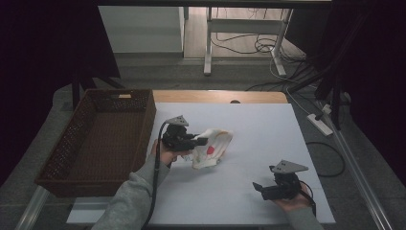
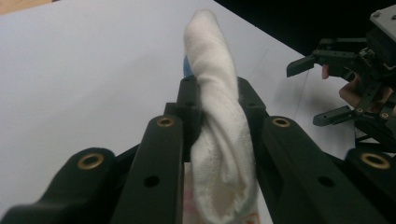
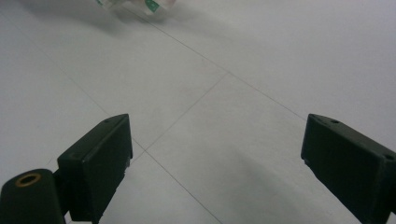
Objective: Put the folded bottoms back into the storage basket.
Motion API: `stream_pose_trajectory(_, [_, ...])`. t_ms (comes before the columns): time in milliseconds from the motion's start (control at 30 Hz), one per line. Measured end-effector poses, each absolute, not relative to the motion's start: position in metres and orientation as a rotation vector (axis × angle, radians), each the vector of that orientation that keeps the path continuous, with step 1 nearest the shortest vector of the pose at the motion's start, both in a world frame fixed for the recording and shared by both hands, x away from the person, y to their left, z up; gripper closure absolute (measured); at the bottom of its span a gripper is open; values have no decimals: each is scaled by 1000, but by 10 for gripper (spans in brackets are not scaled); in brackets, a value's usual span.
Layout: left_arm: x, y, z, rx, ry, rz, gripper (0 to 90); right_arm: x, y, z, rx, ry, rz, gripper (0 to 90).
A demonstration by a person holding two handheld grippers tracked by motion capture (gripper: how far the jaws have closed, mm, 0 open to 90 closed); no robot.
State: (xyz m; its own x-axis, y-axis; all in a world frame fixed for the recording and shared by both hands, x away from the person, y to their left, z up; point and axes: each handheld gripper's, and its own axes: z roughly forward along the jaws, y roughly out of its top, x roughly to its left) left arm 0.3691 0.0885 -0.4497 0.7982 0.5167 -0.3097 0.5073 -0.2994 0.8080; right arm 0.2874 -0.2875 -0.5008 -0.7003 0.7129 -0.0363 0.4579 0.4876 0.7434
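A: So, from the high view, where have you got things?

B: My left gripper (image 1: pixel 200 142) is over the white table (image 1: pixel 258 143), just beside the brown wicker basket (image 1: pixel 103 139), and it's clamped on a white cloth (image 1: pixel 213 147) with a red mark on it. The cloth hangs from my jaws clear of the tabletop, bunched up. My right gripper (image 1: pixel 261 188) is well apart from it, near the table's front right corner, resting low in my hand.

A: And looking along your left jaws?

B: In the left gripper view the cloth (image 2: pixel 219 135) is pinched tight between both black jaws. It stands up in a rolled fold past the tips and sags down below them towards the camera. There's a bit of blue at its far edge; I can't tell what that is. Off to the right I see my other gripper (image 2: pixel 327 91) with its jaws spread wide.

A: And the right one's own view?

B: In the right gripper view my jaws stand wide open with nothing between them, just bare table (image 3: pixel 210 107) with faint crease lines. A corner of the cloth (image 3: pixel 135 5) peeps in at the top edge, far off.
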Motion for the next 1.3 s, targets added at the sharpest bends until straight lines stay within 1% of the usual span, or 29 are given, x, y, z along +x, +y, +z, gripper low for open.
stream_pose_trajectory(633, [354,99,-431,1922,738,48,761,287,-287,-501,982,2401,1041,93])
stream_pose_trajectory(1300, [346,108,-422,1890,730,54,760,287,-287,-501,982,2402,1037,93])
